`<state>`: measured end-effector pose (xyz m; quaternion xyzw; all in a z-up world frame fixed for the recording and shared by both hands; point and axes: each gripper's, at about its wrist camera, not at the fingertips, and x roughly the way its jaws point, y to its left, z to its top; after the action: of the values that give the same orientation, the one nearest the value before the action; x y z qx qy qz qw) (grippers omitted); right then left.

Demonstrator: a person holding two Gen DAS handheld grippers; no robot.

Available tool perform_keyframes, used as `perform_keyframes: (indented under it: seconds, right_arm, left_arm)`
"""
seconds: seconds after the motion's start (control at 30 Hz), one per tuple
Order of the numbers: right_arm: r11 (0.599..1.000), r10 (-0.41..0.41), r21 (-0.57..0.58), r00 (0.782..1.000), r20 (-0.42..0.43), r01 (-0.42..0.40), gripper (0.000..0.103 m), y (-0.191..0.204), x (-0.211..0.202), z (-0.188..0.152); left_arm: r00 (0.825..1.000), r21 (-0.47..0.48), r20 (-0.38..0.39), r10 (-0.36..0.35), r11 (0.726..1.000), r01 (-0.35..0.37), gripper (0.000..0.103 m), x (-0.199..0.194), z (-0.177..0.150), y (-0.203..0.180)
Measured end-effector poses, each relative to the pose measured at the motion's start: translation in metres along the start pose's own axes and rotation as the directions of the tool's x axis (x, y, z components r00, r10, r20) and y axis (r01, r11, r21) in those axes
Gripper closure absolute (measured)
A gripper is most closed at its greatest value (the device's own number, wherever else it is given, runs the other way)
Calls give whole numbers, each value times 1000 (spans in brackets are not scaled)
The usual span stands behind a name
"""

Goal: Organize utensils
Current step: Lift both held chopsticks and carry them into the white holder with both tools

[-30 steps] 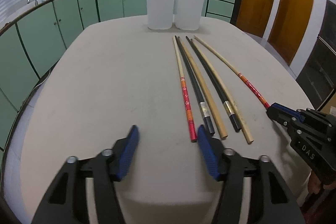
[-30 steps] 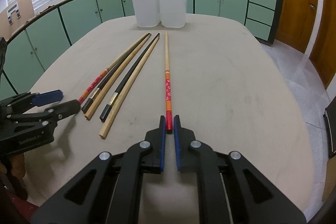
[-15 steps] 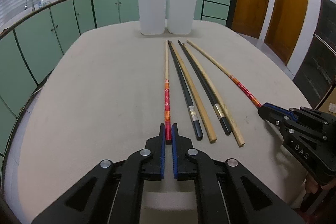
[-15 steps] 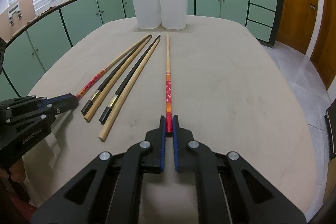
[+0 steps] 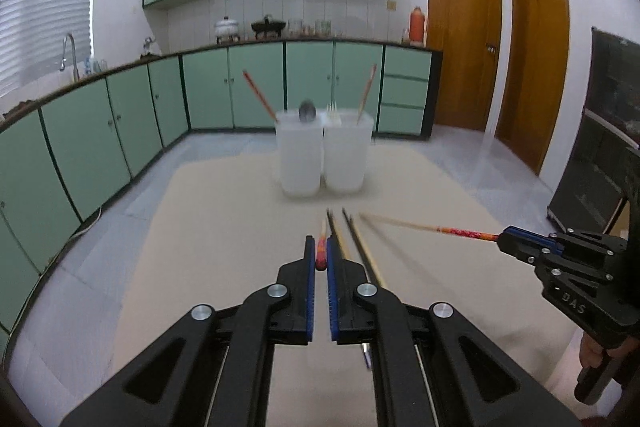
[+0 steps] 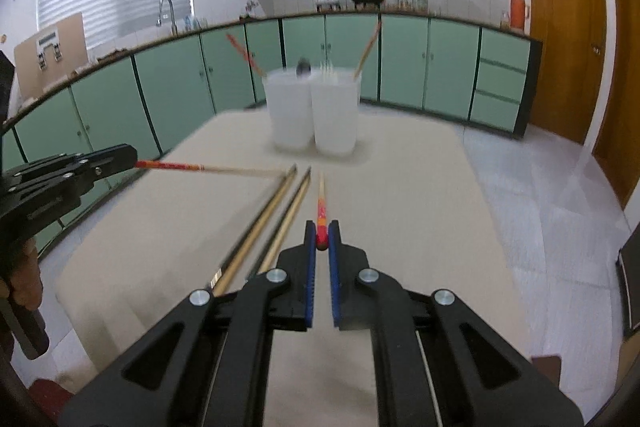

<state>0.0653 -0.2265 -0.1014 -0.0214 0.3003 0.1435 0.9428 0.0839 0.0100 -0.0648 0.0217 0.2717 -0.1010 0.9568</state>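
- Left gripper [image 5: 321, 259] clamped on red chopstick end [image 5: 320, 254], off tabletop [image 5: 224, 227].
- Right gripper [image 6: 322, 241] clamped on second red chopstick [image 6: 321, 215].
- Four chopsticks [image 6: 260, 223] lie flat.

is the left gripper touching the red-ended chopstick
Touching. The left wrist view shows the left gripper with both fingers pressed on the chopstick's red end.

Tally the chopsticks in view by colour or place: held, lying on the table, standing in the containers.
Red-patterned chopsticks, one in the left gripper, one in the right gripper: 2
Black chopsticks on the table: 2
Plain wooden chopsticks on the table: 2
Chopsticks standing in the white containers: 2
Total: 8
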Motion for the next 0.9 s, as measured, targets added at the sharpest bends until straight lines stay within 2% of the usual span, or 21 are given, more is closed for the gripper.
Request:
perform_keyframes:
  seconds: [0.17, 0.43, 0.73, 0.9]
  right_arm:
    - [1000, 6, -5, 998, 65, -6, 98, -7, -14, 32]
    - [997, 78, 21, 991, 107, -80, 98, -16, -16, 86]
    - [986, 163, 21, 984, 69, -165, 98, -23, -6, 134]
    - [986, 164, 17, 982, 97, -166, 98, -32, -8, 160]
  left_arm:
    - [999, 7, 44, 2, 1000, -3, 98, 0, 24, 3]
    - [996, 21, 89, -10, 1000, 8, 98, 3, 60, 7]
    - [993, 10, 105, -55, 998, 55, 98, 5, 88, 14]
    - [991, 18, 122, -63, 998, 61, 98, 5, 104, 19]
